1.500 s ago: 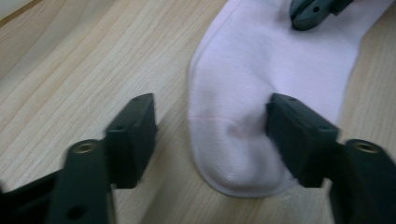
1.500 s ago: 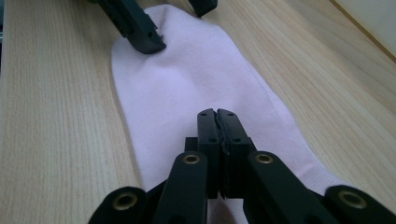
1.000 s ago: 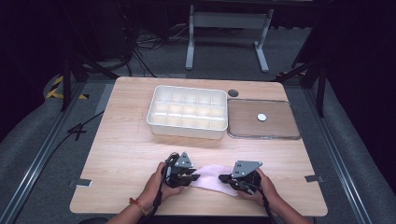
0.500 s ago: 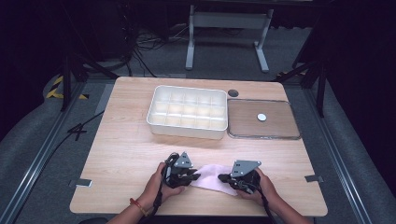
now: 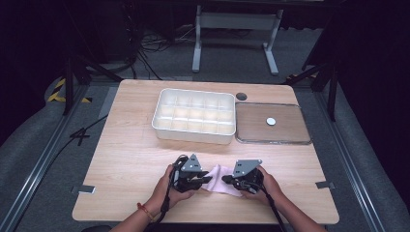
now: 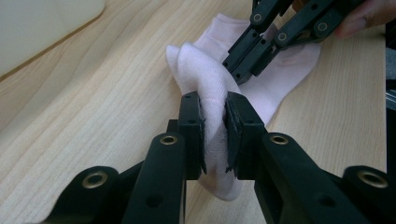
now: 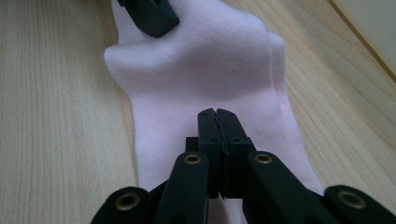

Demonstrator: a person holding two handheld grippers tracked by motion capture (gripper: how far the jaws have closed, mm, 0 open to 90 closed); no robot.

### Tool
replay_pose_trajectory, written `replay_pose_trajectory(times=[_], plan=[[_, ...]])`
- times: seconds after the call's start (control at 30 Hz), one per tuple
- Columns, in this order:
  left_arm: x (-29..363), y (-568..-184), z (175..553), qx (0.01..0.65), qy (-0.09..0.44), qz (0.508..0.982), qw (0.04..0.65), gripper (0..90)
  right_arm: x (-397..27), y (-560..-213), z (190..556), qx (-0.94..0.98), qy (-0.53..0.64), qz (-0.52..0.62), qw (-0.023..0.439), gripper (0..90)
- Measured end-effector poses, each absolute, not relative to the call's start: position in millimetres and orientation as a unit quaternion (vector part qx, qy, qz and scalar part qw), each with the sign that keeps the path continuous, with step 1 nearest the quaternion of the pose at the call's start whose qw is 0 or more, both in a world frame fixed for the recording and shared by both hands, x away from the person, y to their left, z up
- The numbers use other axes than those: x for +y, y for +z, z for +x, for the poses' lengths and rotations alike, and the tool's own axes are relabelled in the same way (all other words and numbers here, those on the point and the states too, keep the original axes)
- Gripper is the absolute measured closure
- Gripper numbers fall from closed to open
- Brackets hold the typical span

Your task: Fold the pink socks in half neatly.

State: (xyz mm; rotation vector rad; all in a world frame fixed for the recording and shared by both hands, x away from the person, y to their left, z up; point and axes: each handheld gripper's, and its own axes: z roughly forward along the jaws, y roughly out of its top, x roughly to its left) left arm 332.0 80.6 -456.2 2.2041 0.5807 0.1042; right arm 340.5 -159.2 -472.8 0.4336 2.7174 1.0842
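**Right now: both grippers on the pink sock**

Your left gripper [image 6: 215,135] is clamped on a bunched fold of the pink sock [image 6: 205,79] — fabric is squeezed between the pads and bulges out above and below them. In the high view that gripper [image 5: 205,180] sits at the sock's left end, your hand wrapped round its body.

Your right gripper [image 7: 218,122] has its jaws pressed tight together, w/ hardly a gap. It lies flat over the sock [image 7: 205,70], but whether a thin layer of cloth is pinched in there you can't tell from its own view. From above it [image 5: 227,180] meets the sock's right end.

The sock [image 5: 220,180] lies on the wooden table [image 5: 130,154], near the edge by you, stretched between the two grippers. Well beyond the sock stands the white compartment tray [image 5: 194,116]; beyond the sock & to its right, just beside that tray, lies a flat clear lid [image 5: 273,123] — touching or not, can't say.
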Motion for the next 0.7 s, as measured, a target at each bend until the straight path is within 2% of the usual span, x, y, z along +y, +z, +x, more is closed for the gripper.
replay_pose_trajectory(times=[0.3, 0.53, 0.6, 0.7], plan=[[76.4, -457.4, 332.8, 0.224, 0.044, 0.887, 0.400, 79.4, -160.8, -473.6, 343.1, 0.908, 0.376, 0.155, 0.101, 89.9], [78.7, -457.3, 332.0, 0.236, 0.049, 0.887, 0.395, 79.4, -184.3, -455.4, 340.7, 0.891, 0.397, 0.184, 0.119, 89.2], [78.5, -457.1, 330.7, 0.233, 0.050, 0.888, 0.392, 79.3, -193.7, -452.3, 337.1, 0.890, 0.390, 0.193, 0.132, 83.8], [77.7, -456.4, 328.7, 0.231, 0.052, 0.889, 0.391, 79.3, -203.5, -455.0, 331.2, 0.892, 0.382, 0.205, 0.130, 80.3]])
